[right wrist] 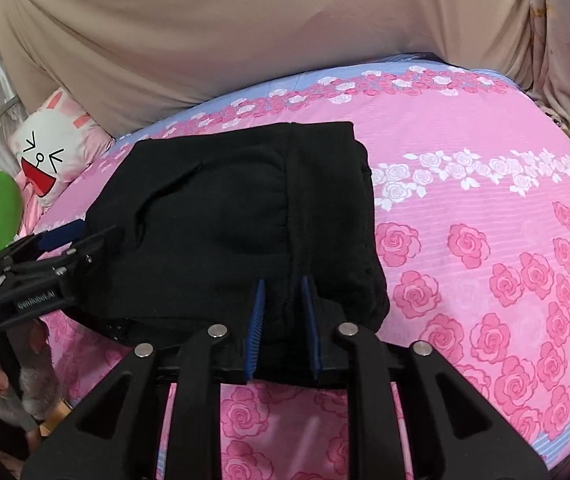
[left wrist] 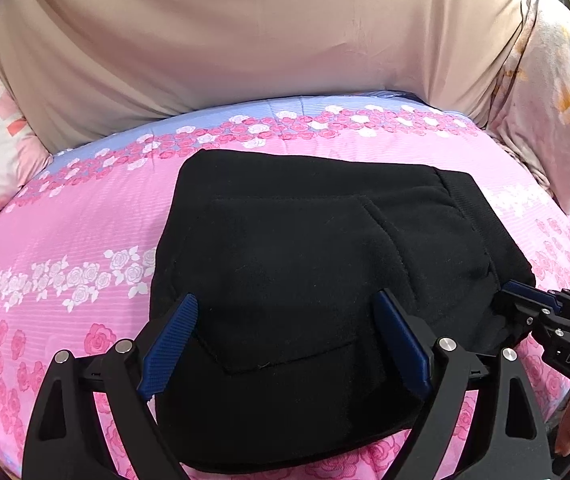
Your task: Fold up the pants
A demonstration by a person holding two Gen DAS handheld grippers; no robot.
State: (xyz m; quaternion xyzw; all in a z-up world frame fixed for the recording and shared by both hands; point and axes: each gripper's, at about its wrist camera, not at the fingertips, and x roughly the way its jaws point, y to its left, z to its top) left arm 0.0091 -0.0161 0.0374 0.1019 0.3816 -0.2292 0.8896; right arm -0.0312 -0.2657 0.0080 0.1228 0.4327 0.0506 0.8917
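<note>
Black fleece pants [left wrist: 305, 264] lie folded into a compact block on the pink rose bedsheet [left wrist: 77, 216]. My left gripper [left wrist: 287, 304] is open, its blue pads spread wide over the near edge of the pants. My right gripper [right wrist: 283, 286] has its blue pads close together on a ridge of the black fabric at the near right end of the pants [right wrist: 225, 216]. The right gripper also shows at the right edge of the left wrist view [left wrist: 525, 292]. The left gripper shows at the left of the right wrist view [right wrist: 57, 240].
A white bunny pillow [right wrist: 51, 160] and a green object [right wrist: 3, 208] lie at the bed's left side. A beige sheet [left wrist: 245, 40] hangs behind the bed. A floral cloth [left wrist: 545, 92] hangs at the right.
</note>
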